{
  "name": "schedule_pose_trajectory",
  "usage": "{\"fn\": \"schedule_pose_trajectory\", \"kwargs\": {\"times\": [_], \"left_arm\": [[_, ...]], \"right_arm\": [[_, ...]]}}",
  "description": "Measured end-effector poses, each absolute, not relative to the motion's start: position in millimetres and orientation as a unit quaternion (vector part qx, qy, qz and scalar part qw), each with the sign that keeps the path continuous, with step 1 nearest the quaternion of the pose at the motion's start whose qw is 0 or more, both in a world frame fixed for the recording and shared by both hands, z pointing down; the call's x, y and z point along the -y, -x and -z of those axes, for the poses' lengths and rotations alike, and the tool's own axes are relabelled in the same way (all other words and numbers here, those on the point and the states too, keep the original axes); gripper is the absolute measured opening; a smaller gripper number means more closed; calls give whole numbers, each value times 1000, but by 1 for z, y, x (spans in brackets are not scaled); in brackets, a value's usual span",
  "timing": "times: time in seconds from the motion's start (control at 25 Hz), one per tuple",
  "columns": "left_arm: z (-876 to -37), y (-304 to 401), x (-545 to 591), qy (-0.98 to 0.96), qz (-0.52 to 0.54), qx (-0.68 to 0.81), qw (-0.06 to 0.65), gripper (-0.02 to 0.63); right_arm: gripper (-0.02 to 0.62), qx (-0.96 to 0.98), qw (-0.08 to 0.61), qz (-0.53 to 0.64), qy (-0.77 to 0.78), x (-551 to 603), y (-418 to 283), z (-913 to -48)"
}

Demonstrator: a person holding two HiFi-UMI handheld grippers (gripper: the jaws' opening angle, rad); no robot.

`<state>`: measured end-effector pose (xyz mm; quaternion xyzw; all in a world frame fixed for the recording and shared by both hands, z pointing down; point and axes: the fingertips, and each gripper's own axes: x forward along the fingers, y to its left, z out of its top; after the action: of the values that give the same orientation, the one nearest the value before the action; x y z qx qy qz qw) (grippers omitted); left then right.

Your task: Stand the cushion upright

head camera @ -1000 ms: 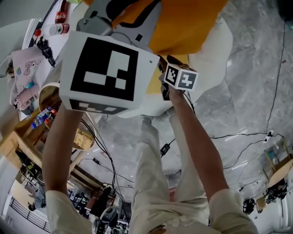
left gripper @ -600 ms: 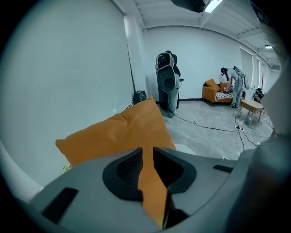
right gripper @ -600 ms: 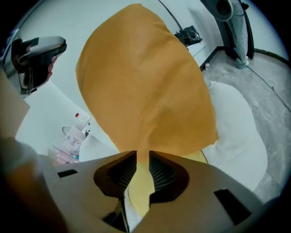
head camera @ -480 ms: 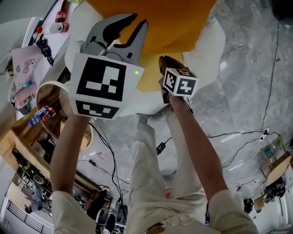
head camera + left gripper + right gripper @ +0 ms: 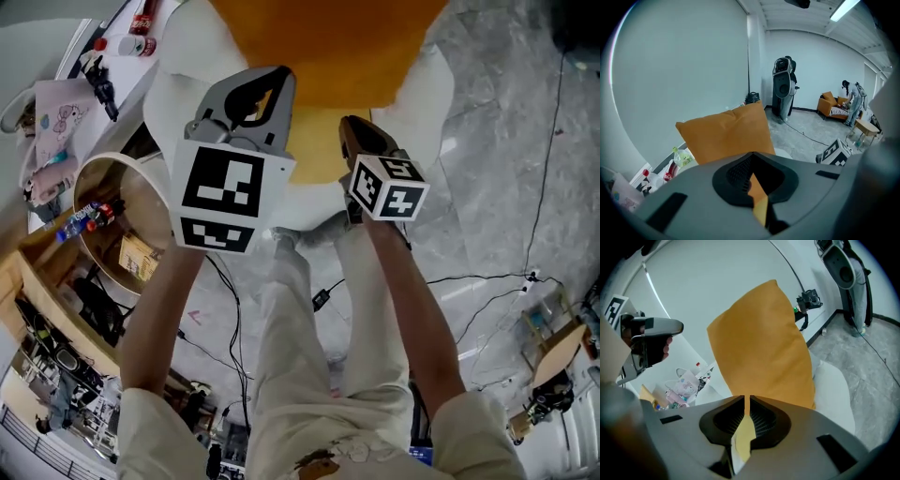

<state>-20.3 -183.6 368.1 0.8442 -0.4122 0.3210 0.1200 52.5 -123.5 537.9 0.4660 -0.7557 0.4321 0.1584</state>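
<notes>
Cushion (image 5: 319, 56), orange, fills the top of the head view. It stands on a white seat (image 5: 187, 84) whose rounded edge shows beside and below it. The left hand-held gripper (image 5: 279, 75) points at the cushion's lower part with its jaws pressed together and nothing in them. Its marker cube (image 5: 230, 192) faces the camera. The right hand-held gripper (image 5: 351, 127) is just beside it at the cushion's lower edge. Bare forearms run down to pale trousers (image 5: 300, 356). Left of the seat is a round tub (image 5: 94, 187) with bottles in it. A grey stone floor (image 5: 506, 187) with black cables (image 5: 487, 279) lies to the right.

In the left gripper view the jaw tips meet, empty. Orange shows only through the opening behind them. Beyond them the cushion (image 5: 726, 136) stands upright with one corner up, in front of a pale wall (image 5: 670, 70). At the right edge sits the right gripper's own marker cube (image 5: 834, 152). Far off are a dark machine (image 5: 783, 89) and an orange sofa (image 5: 828, 102) with a person (image 5: 853, 99) bent over it.

In the right gripper view the jaws have just been closing. They are now drawn together with only a hairline slit between the tips, and nothing is pinched. The cushion (image 5: 759, 348) rises upright beyond them on the white seat (image 5: 834, 390). The left hand-held gripper (image 5: 679, 326) shows at the left, gripped by a hand (image 5: 658, 350).
</notes>
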Motion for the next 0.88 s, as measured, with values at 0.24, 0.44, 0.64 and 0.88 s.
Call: {"fn": "schedule_pose_trajectory", "kwargs": {"times": [0.24,0.44,0.64,0.88], "left_arm": [[-342,34,162,-828,-276,459,164,5],[-320,39,135,-820,-259,475,185,5],[-284,45,110,-814,-240,488,203,5],[-234,52,92,-803,-205,512,224,5]], "right_arm": [[54,776,166,-380,-475,122,-57,-476],[54,787,165,-352,-478,118,-57,-424],[54,801,165,-333,-469,105,-47,-368],[54,825,170,-309,-442,83,-34,-304]]}}
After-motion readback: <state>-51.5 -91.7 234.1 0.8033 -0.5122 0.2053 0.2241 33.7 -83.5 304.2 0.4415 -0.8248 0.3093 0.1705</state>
